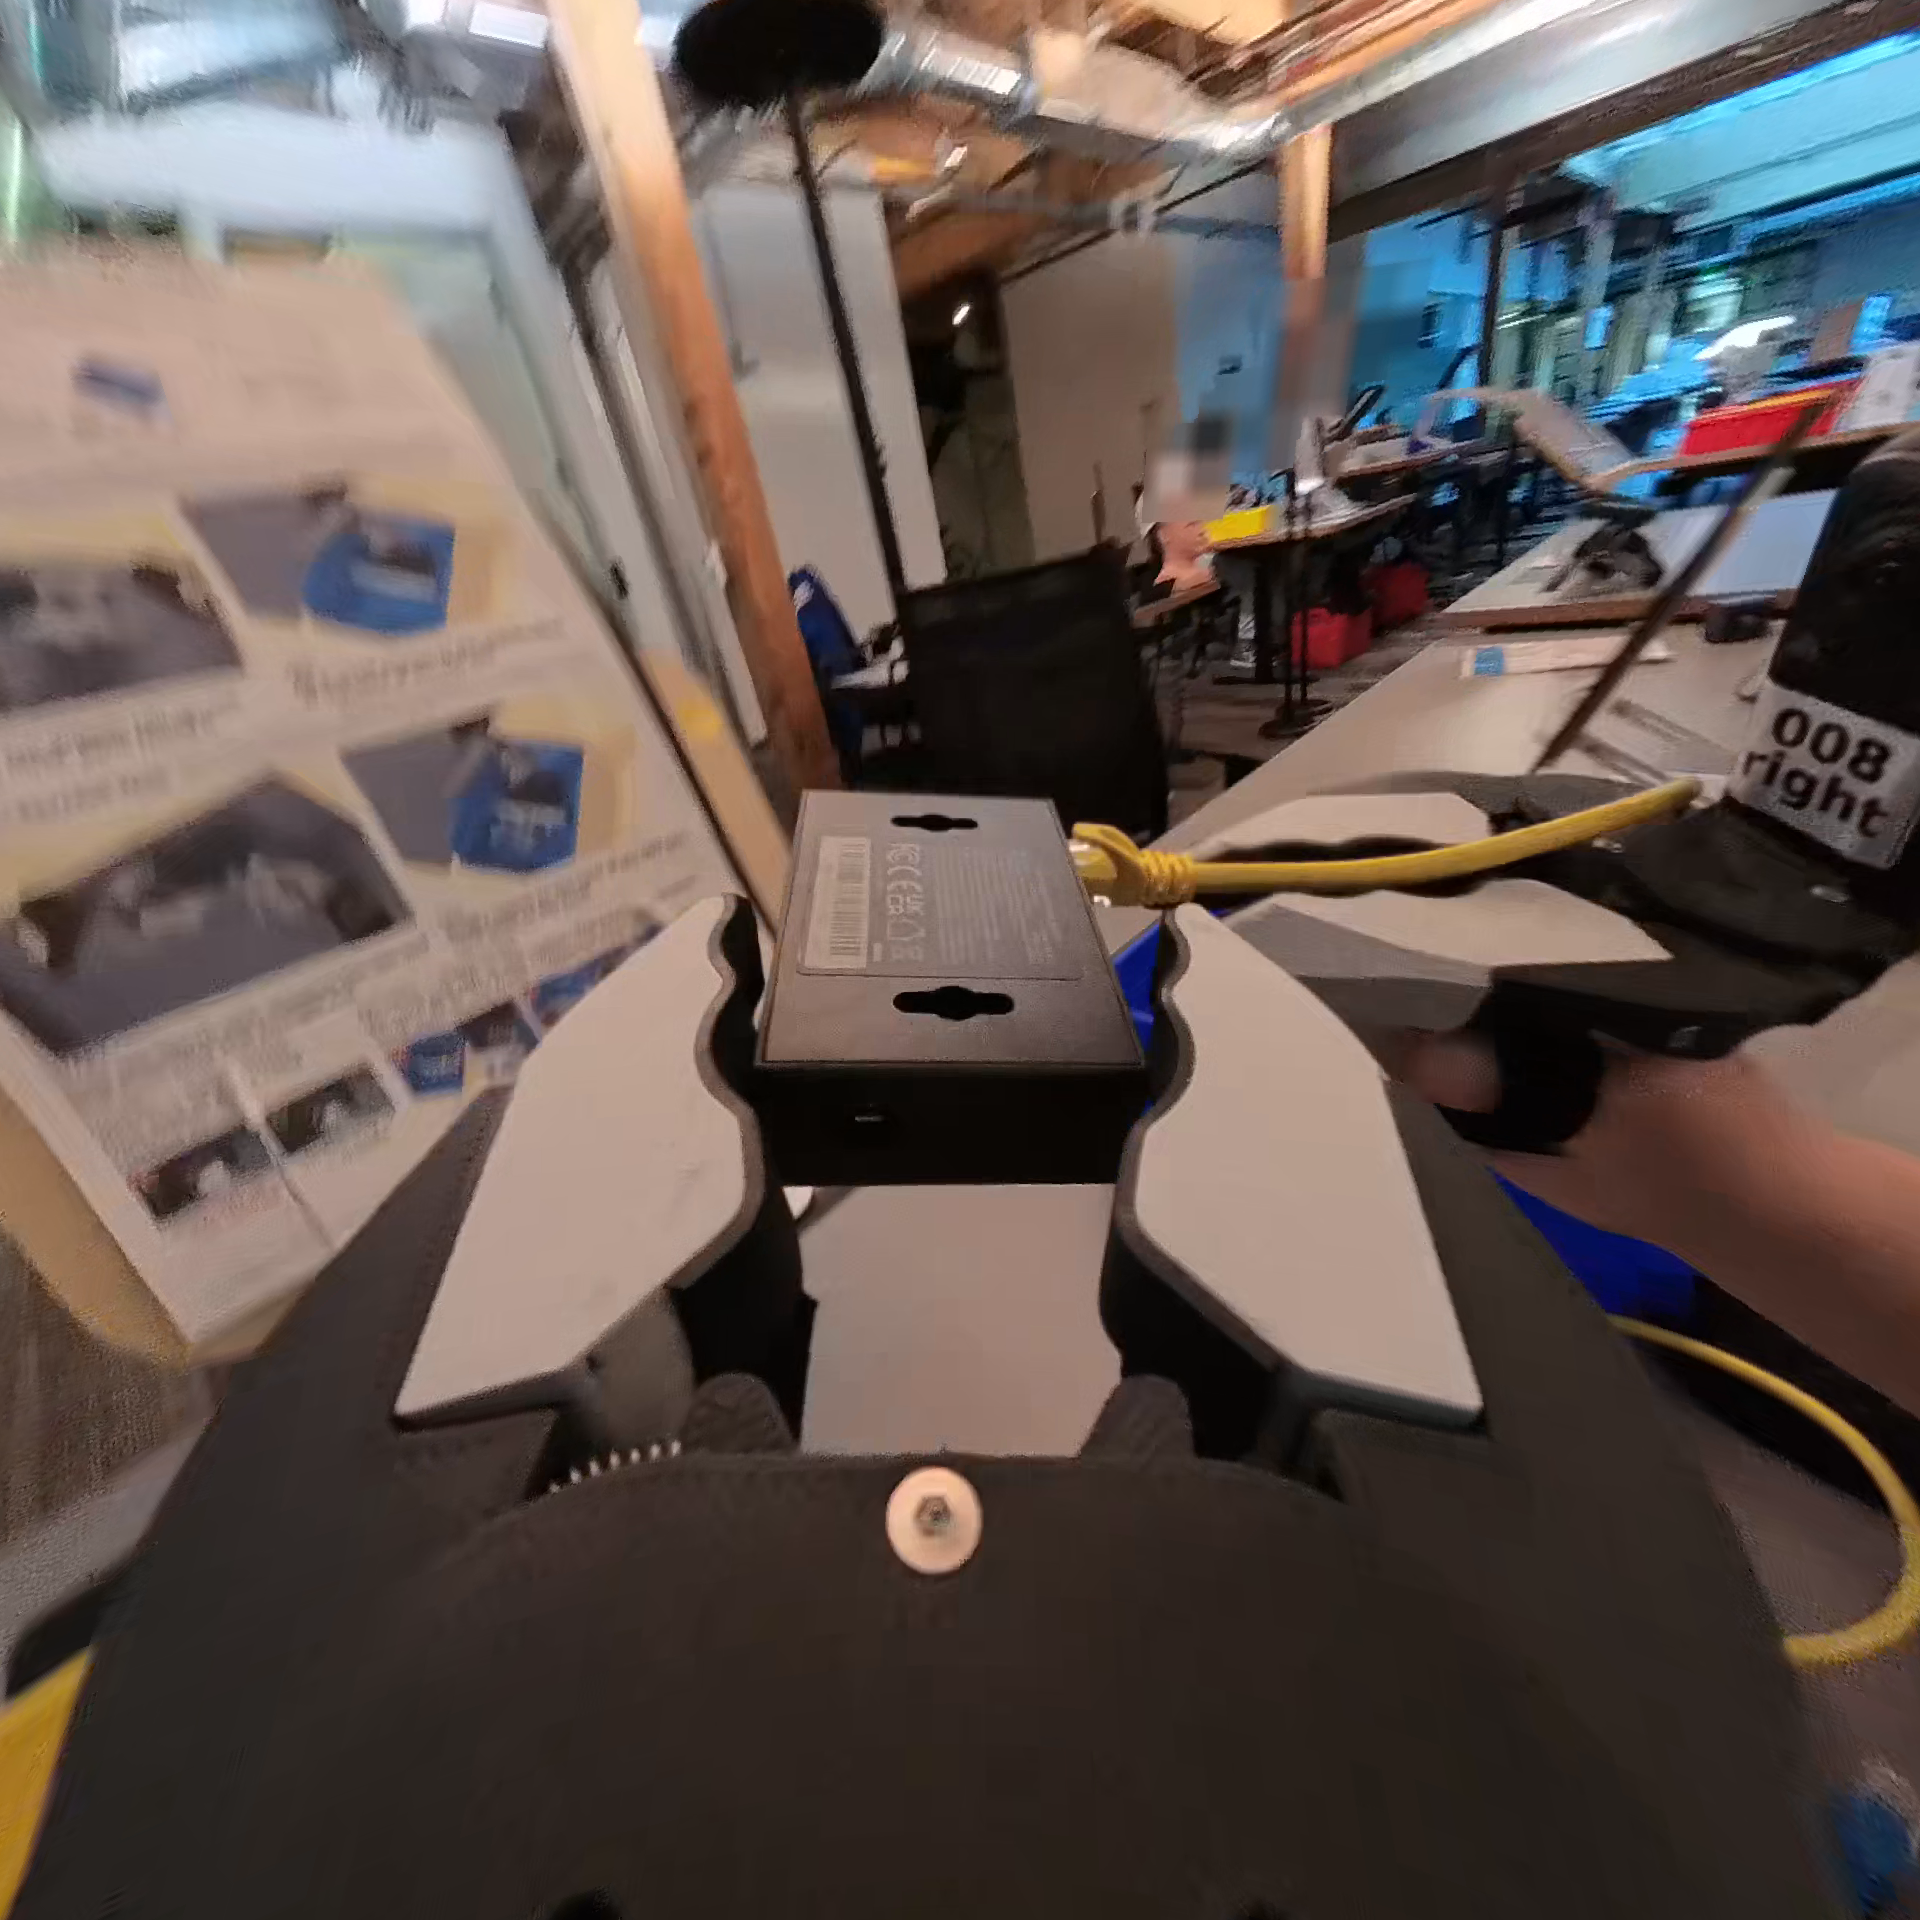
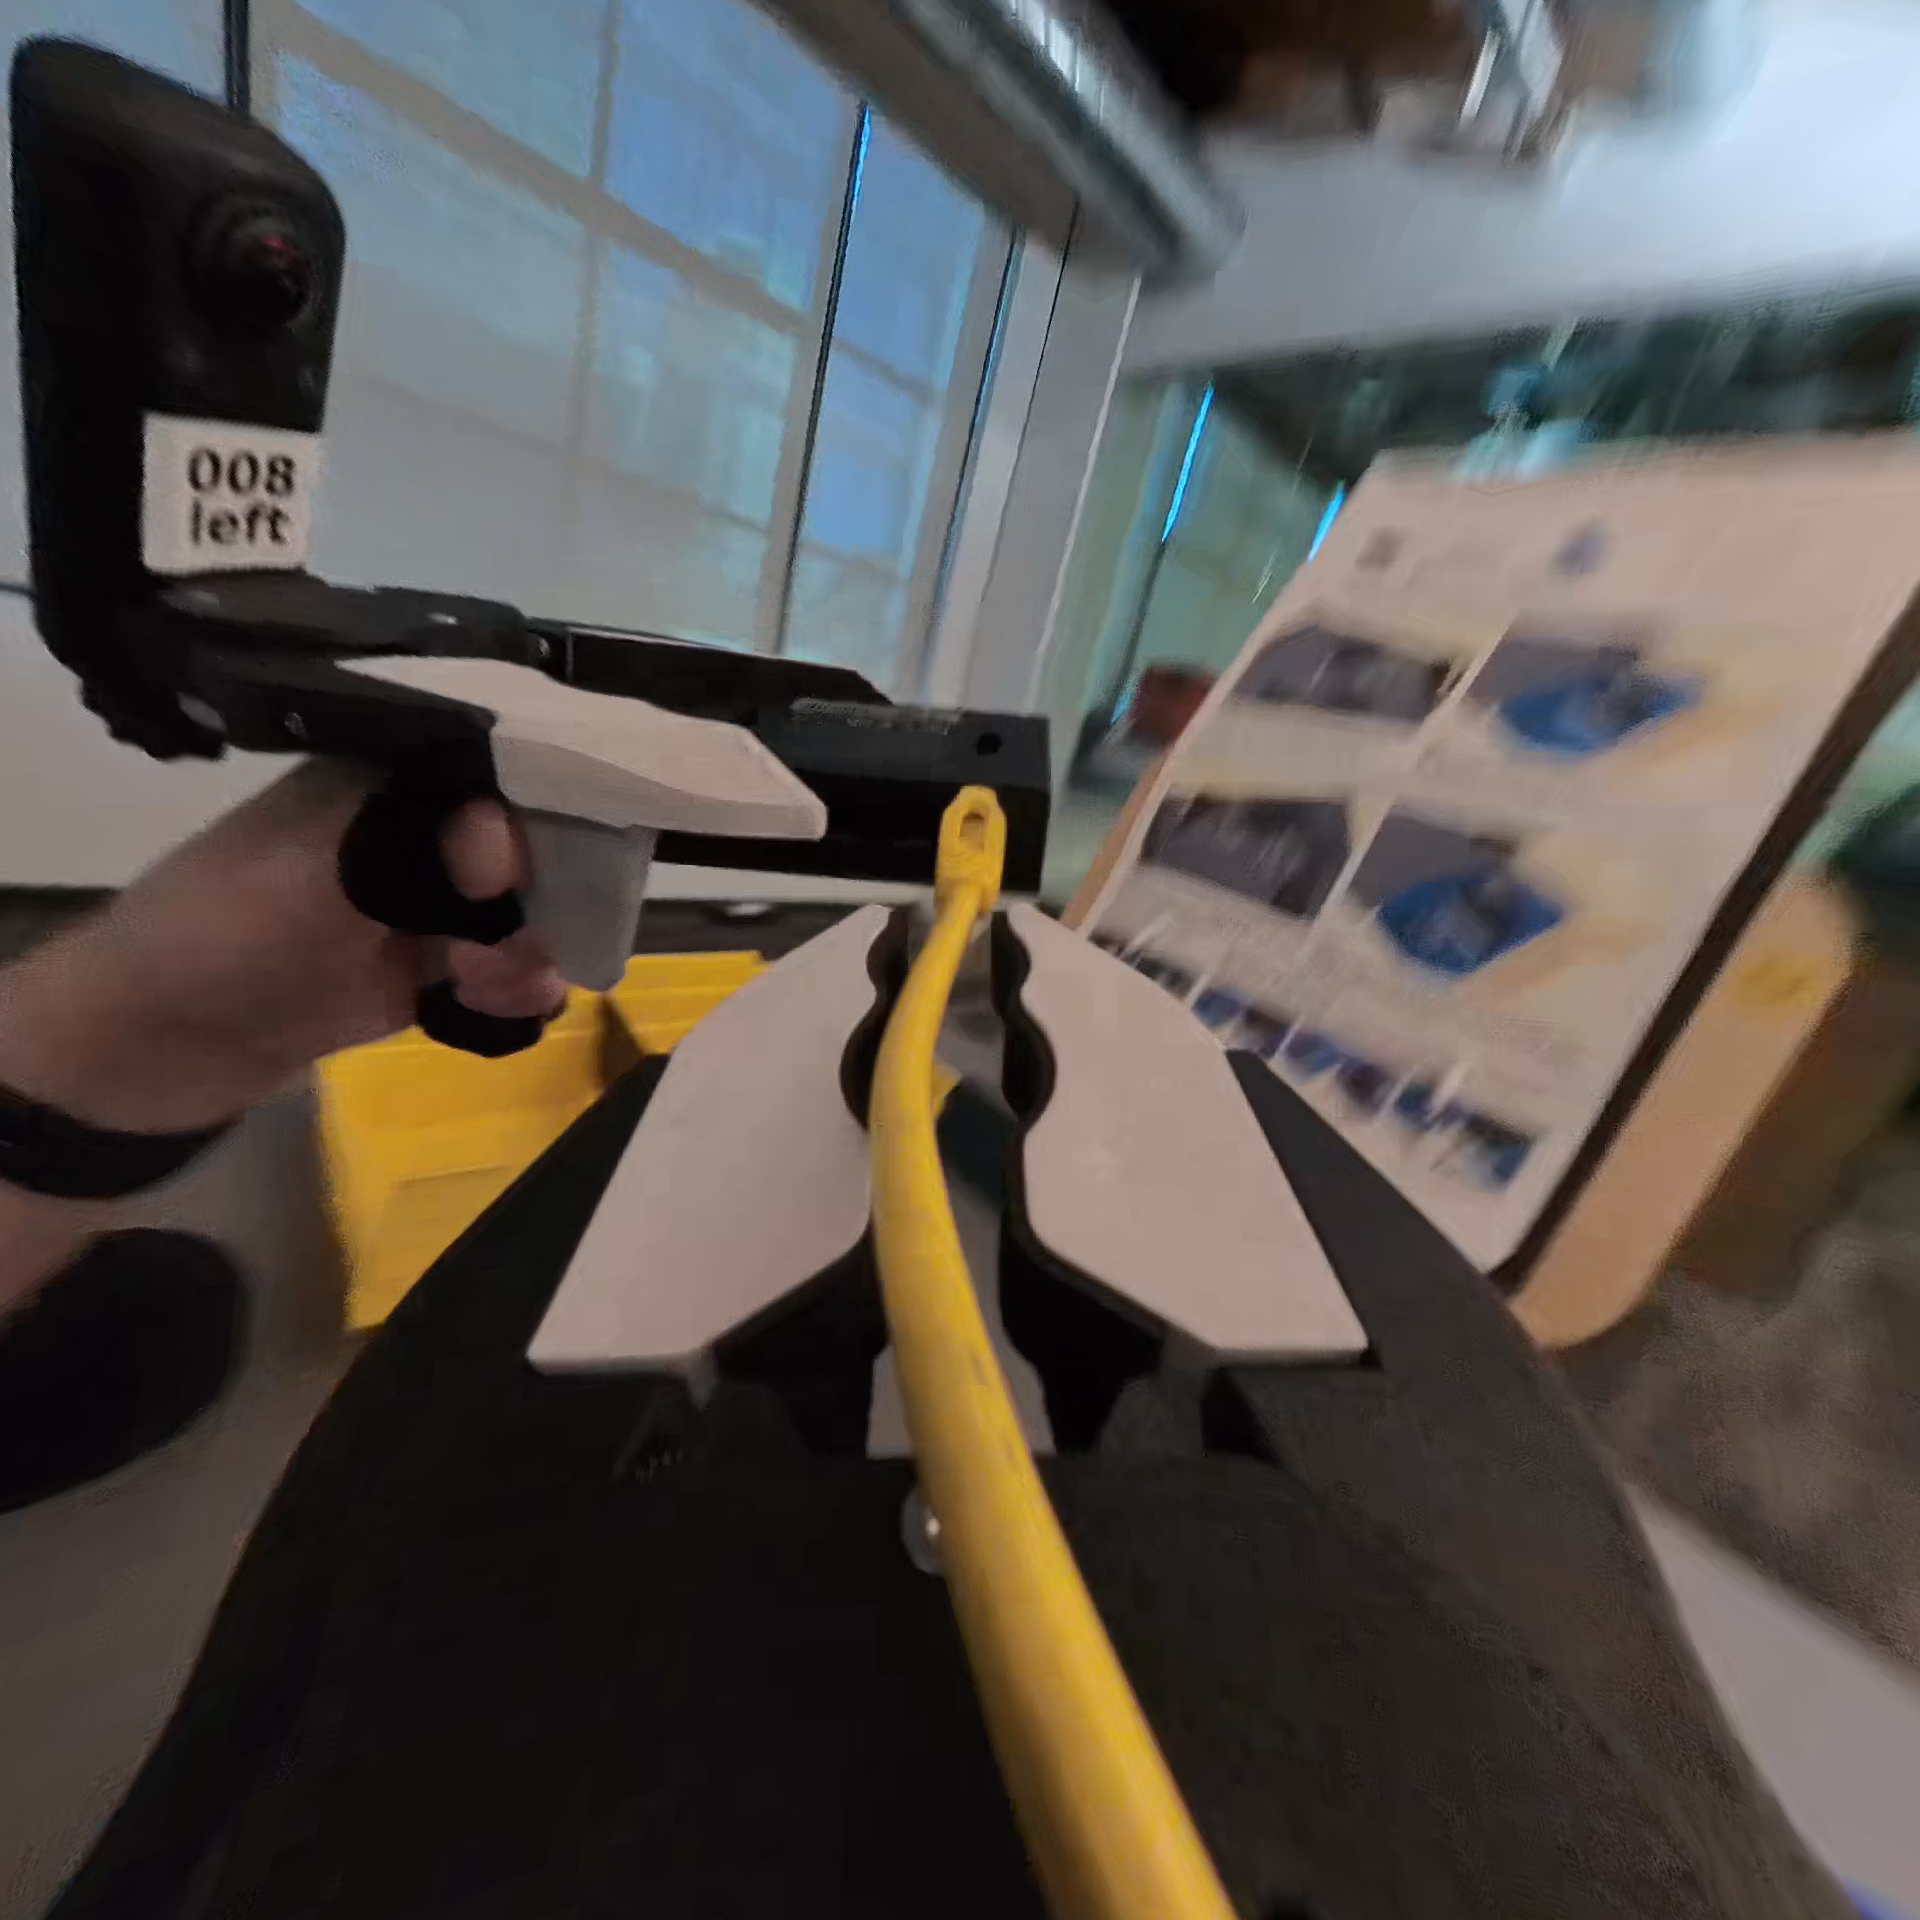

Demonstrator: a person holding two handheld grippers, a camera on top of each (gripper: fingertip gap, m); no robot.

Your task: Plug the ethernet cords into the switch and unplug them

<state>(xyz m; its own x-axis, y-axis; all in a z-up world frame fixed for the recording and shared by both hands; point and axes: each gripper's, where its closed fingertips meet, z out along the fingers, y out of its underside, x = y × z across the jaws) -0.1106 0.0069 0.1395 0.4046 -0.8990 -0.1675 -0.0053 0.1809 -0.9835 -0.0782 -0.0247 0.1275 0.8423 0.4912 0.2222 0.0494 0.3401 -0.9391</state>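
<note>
My left gripper point(image 1: 951, 935) is shut on the black switch point(image 1: 935, 935) and holds it in the air by its long sides, underside with the label facing up. My right gripper point(image 2: 948, 914) is shut on the yellow ethernet cord point(image 2: 914, 1143) just behind its plug point(image 2: 971, 831). The plug's tip meets the port side of the switch point(image 2: 914, 764) near its far end. I cannot tell how deep it sits. In the left wrist view the right gripper point(image 1: 1236, 883) comes in from the right with the cord point(image 1: 1351, 868).
An instruction board point(image 1: 260, 727) leans on the left of the left wrist view and also shows in the right wrist view point(image 2: 1455, 831). A yellow bin point(image 2: 468, 1122) and a blue bin point(image 1: 1600, 1247) sit below the grippers. A black chair point(image 1: 1029, 675) and desks stand behind.
</note>
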